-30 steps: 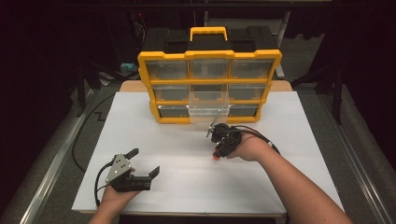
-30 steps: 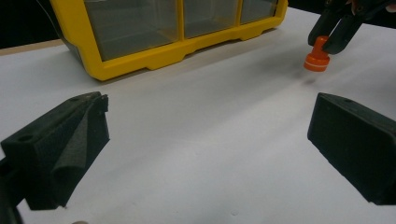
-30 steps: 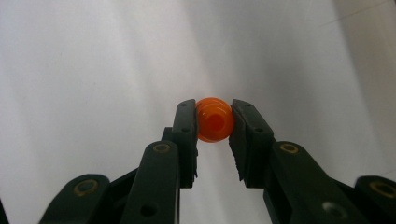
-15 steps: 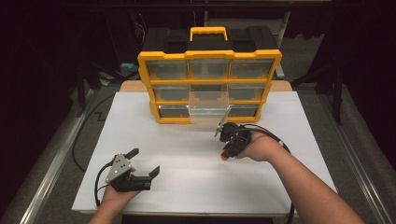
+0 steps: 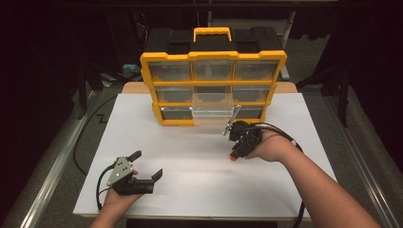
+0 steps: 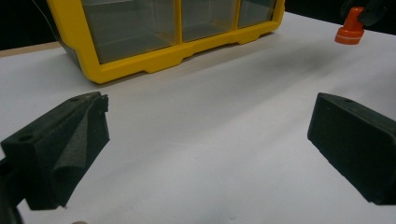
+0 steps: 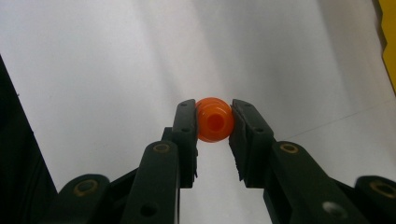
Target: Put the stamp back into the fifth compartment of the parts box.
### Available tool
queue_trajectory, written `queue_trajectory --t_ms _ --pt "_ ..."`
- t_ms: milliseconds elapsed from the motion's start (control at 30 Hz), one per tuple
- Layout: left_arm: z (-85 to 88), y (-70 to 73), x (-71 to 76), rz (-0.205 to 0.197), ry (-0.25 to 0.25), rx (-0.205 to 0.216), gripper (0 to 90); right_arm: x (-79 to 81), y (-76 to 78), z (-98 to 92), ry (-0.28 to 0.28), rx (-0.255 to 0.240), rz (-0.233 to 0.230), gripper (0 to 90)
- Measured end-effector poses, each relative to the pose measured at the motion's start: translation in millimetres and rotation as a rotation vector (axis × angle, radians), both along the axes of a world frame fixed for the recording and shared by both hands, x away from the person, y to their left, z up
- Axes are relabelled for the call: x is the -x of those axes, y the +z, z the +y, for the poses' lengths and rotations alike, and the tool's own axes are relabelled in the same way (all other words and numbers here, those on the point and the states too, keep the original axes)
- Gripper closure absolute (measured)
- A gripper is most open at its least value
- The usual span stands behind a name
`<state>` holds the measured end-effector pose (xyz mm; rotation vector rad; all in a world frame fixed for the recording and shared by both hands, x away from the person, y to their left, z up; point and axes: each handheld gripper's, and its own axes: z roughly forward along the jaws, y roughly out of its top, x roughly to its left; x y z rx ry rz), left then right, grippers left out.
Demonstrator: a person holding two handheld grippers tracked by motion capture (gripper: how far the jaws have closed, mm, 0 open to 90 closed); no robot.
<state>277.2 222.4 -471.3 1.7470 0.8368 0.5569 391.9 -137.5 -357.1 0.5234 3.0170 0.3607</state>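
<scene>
One orange plug (image 7: 214,126) clenched in right gripper (image 7: 214,128) jaws; left gripper (image 6: 205,154) jaws released.

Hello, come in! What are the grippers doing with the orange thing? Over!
Right gripper shut on orange cap, above the white table. Left gripper open, empty. Yellow organizer has one drawer pulled out. Nothing blocking.

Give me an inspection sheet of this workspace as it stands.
Surface: white tabletop, bare in front.
Job's things: orange nozzle cap; yellow drawer organizer at the back, one clear drawer pulled out.
Clutter: nothing seen.
Grippers: right gripper shut on the cap, above the table; left gripper open, nothing between its jaws.
Cables: black cable trails from the right gripper.
Surroundings: dark floor, metal rails.
</scene>
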Motion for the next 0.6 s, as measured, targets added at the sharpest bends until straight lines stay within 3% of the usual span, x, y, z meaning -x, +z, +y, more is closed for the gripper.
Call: queue_trajectory --t_ms 600 --pt "0.4 0.3 0.0 -0.007 -0.009 0.004 0.2 -1.9 34.7 3.4 0.004 -0.006 0.002 73.7"
